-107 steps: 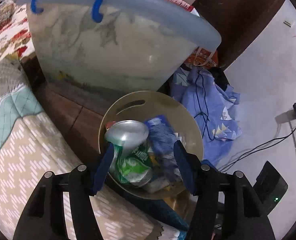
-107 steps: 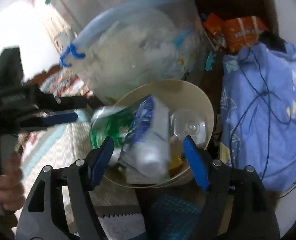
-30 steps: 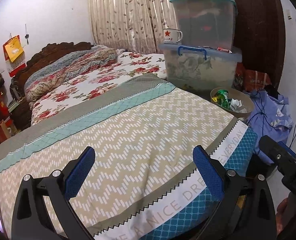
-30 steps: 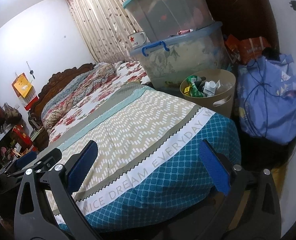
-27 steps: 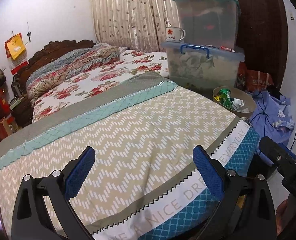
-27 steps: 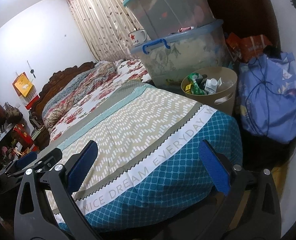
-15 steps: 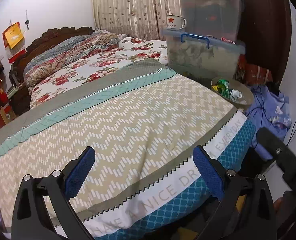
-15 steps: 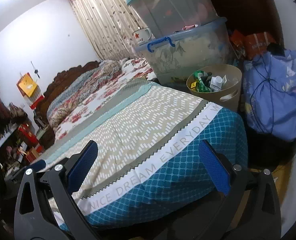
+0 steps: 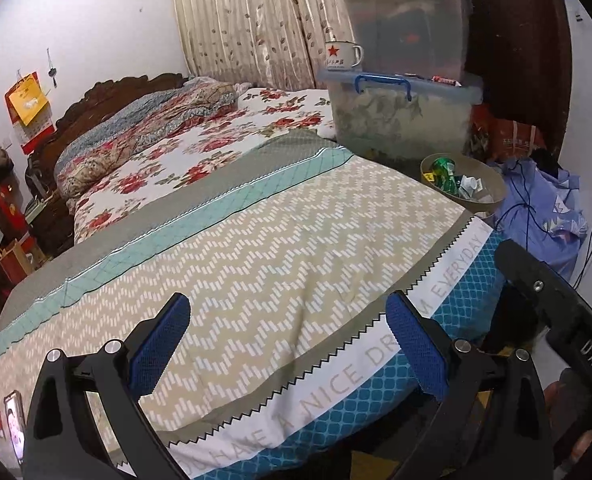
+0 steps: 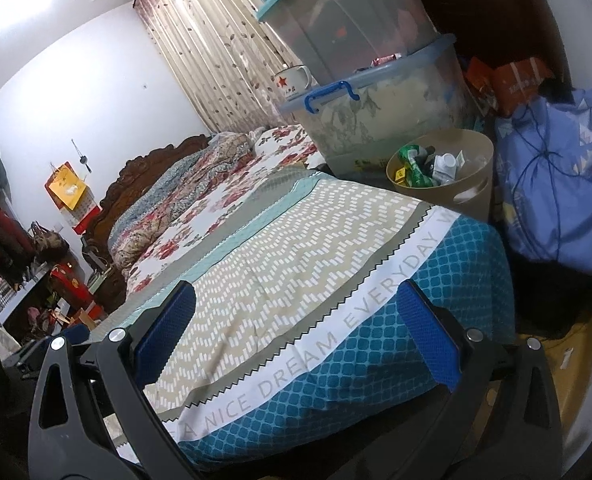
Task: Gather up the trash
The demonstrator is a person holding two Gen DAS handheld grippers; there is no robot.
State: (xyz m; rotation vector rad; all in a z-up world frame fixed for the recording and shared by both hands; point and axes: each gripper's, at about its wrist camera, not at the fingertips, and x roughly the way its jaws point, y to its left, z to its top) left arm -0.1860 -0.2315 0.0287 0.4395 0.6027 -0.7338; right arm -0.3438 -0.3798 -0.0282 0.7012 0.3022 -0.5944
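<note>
Both grippers — left point(image 9: 288, 344) & right point(image 10: 296, 340) — spread wide w/ nothing held, pulled back from the bin point(image 10: 475, 196) they hovered over secs ago. Trash now sits in it (crinkly green wrapper, white bits), 1 o'clock past the quilt point(image 9: 276, 240) — job looks done. Bin: smooth tan, round.

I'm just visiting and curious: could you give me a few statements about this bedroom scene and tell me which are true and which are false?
1. The left gripper holds a can. False: it is open and empty.
2. The tan bin has trash in it. True.
3. The mug with the red star stands on the bed. False: it stands on the lower storage box.
4. The right gripper is open. True.
5. The bedspread has words printed on it. True.
</note>
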